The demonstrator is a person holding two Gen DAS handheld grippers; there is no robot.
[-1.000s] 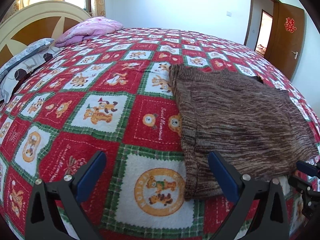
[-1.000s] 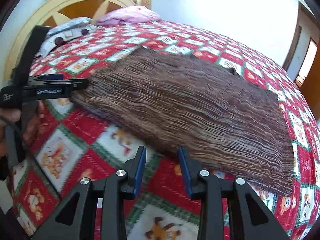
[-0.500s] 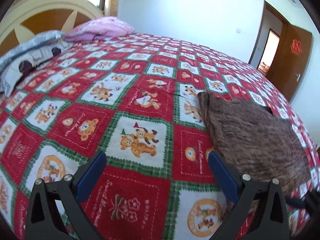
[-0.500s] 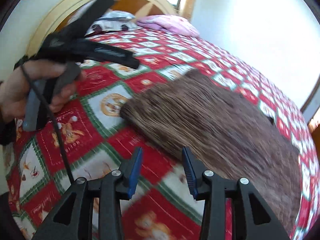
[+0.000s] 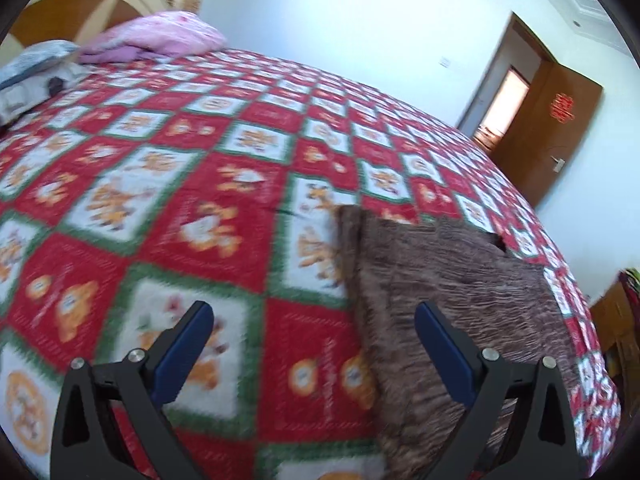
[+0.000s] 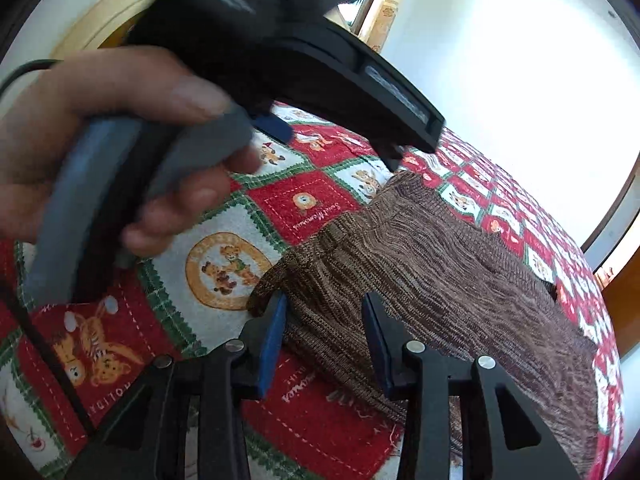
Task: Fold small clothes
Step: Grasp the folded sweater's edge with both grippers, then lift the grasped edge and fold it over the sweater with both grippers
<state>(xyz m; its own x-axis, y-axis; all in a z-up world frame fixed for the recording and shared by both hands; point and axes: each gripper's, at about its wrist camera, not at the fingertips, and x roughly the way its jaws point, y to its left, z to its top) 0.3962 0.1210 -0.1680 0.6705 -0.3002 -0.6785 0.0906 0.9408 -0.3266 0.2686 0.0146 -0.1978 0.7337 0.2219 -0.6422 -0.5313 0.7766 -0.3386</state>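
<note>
Brown knit garment [image 6: 432, 280], flat at lower right on the checked bedspread [image 5: 224, 208]: my right gripper [image 6: 324, 336] spread empty over its near corner, my left gripper [image 5: 312, 344] wide, empty; pinch both layers squarely.

Brown knit garment [image 6: 440, 280] flat on bedspread [image 6: 312, 208]

A knitted garment [image 5: 460, 300] is lying flat on the bed [image 5: 200, 200], toward its right side in the left wrist view. Pillows [image 5: 160, 36] are sitting at the far end against the headboard [image 5: 80, 12]. A door [image 5: 548, 120] is standing behind the bed, to the right. The right gripper [image 6: 324, 332] is hovering at the garment's near corner, possibly touching it. The left gripper [image 5: 312, 336] is hanging beside the garment's left edge.
</note>
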